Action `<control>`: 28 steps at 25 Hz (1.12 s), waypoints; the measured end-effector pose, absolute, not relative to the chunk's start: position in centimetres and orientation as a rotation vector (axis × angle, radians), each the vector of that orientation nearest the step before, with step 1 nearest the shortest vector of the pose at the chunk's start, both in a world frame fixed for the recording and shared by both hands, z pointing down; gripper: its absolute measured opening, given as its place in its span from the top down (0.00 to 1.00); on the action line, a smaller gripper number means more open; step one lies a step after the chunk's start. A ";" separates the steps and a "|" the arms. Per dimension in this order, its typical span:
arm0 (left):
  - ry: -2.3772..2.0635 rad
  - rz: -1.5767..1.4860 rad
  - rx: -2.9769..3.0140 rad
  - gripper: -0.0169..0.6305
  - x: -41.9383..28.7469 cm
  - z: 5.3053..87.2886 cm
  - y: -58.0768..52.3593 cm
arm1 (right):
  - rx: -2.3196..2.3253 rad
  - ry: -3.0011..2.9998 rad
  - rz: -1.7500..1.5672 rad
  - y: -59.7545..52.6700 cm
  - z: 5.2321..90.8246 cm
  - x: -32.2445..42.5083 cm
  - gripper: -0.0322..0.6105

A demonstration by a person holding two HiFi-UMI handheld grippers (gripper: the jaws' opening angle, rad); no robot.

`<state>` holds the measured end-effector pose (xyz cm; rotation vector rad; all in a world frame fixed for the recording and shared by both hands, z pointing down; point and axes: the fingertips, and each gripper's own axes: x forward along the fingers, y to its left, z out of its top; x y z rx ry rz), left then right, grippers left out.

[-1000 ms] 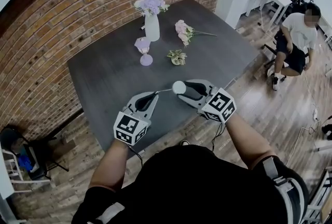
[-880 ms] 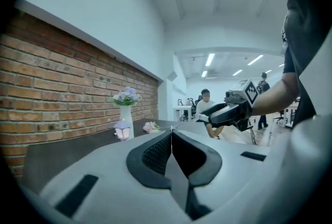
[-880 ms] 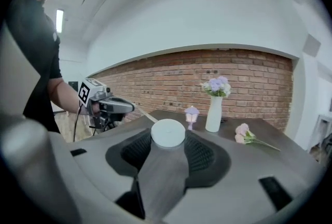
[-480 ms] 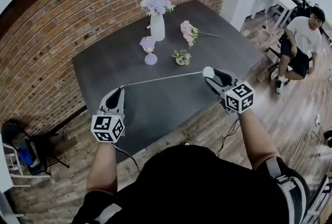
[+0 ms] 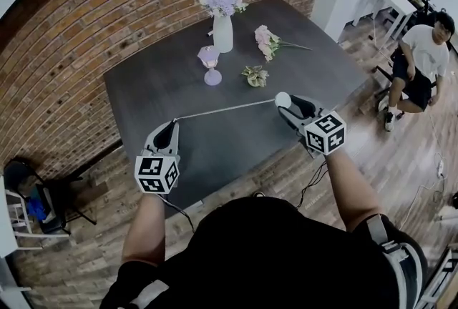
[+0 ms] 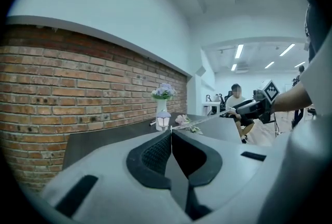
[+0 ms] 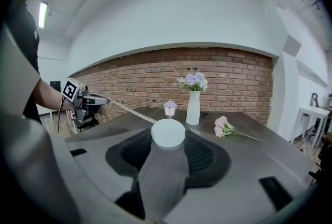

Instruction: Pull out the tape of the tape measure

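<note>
now the tape (image 5: 225,109) runs straight from left gripper (image 5: 174,123), fingers pinched on its tip, to right gripper (image 5: 286,104), fingers clamped round the tape measure (image 7: 167,133); further pulling should follow that line.

One table (image 5: 164,86), one vase (image 5: 223,34), one lantern (image 5: 211,61), two loose flower sprigs (image 5: 266,38), one tape measure (image 5: 283,97), one person (image 5: 428,50), two grippers: left gripper (image 5: 174,124), right gripper (image 5: 282,104).

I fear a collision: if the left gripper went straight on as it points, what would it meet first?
Probably the small lantern ornament, before the white vase; depth is unclear.
</note>
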<state>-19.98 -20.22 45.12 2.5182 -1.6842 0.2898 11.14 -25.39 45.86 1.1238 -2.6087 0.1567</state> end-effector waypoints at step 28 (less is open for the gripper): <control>-1.659 0.646 2.238 0.95 -21.6 58.3 -21.3 | 0.997 -2.355 0.417 -27.6 61.4 8.4 0.63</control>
